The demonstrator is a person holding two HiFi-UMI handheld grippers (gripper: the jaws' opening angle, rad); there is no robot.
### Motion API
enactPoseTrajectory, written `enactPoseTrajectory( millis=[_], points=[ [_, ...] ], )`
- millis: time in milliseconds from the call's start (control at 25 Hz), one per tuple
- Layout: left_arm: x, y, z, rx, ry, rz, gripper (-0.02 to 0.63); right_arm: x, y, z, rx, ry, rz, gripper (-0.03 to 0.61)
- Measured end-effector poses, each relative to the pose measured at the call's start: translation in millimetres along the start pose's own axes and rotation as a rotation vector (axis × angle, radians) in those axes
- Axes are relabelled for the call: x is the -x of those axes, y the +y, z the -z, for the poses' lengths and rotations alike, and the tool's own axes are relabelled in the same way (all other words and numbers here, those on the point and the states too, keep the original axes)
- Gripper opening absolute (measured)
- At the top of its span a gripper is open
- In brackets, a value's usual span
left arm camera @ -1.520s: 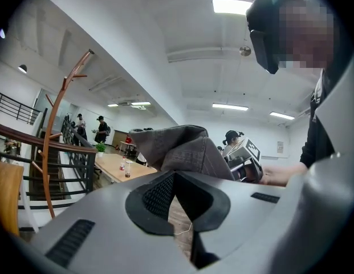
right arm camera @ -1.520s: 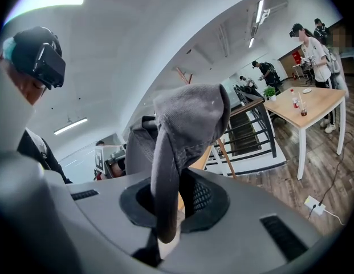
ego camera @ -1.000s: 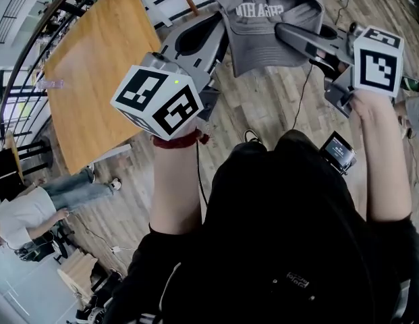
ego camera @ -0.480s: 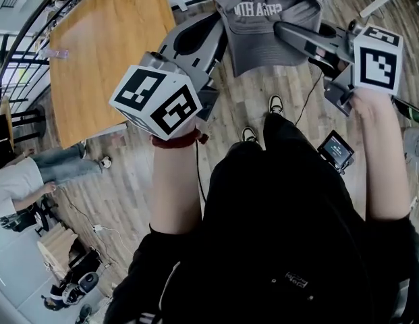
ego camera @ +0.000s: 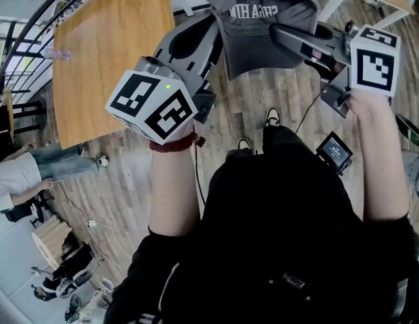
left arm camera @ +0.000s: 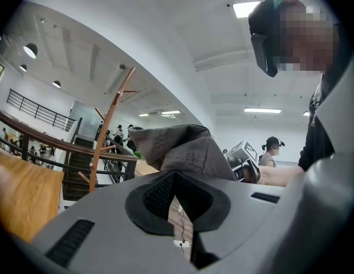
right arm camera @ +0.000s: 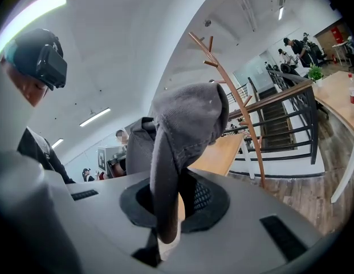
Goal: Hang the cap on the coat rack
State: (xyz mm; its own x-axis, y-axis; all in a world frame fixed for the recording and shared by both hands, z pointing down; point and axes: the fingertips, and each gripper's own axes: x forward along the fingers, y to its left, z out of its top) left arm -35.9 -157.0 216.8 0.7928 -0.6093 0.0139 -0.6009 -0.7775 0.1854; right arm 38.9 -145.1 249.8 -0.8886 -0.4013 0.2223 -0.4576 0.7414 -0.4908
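In the head view, the grey fabric cap [ego camera: 263,12] is up in the air at the top edge of the picture, between the two tools. The left gripper [ego camera: 208,27] comes to the cap's left edge and the right gripper [ego camera: 283,34] lies across its right side. Far under them is the wooden plank floor [ego camera: 263,93], with free room around the person's shoes. The large light-wood table [ego camera: 108,52] is at the left, well apart from the cap.

In the left gripper view, the jaws of the left gripper [left arm camera: 177,178] are together, and the cap [left arm camera: 182,147] rises right from their far end, so its edge is pinched there. The slim brown wooden coat rack [left arm camera: 105,133] stands to the left, upright, with short pegs pointing upward. It is apart from the cap, with empty air between them. A black metal railing [left arm camera: 45,144] runs behind the rack.

In the right gripper view, the right gripper [right arm camera: 171,193] is clamped on a fold of the cap [right arm camera: 188,119], which hangs down through the jaws. The coat rack [right arm camera: 240,110] is just to the right behind the cap; its upper pegs are bare.
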Motion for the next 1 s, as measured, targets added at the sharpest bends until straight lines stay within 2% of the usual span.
enactPoseTrajectory(
  millis=[360,600,1000],
  points=[
    [6.1,-5.4,-8.2,-0.048,-0.011,-0.021,0.003,-1.3,8.9,-8.6,0.050,-0.022,-0.041,0.041],
    [-6.0,0.8,-0.2,0.008,0.036,0.085,0.003,2.2,-0.9,-0.7,-0.047,-0.045,0.055,0.041],
    [-6.2,1.4,-2.5,-0.004,0.028,0.100,0.003,2.0,0.3,-1.4,-0.052,-0.047,0.067,0.041]
  ],
)
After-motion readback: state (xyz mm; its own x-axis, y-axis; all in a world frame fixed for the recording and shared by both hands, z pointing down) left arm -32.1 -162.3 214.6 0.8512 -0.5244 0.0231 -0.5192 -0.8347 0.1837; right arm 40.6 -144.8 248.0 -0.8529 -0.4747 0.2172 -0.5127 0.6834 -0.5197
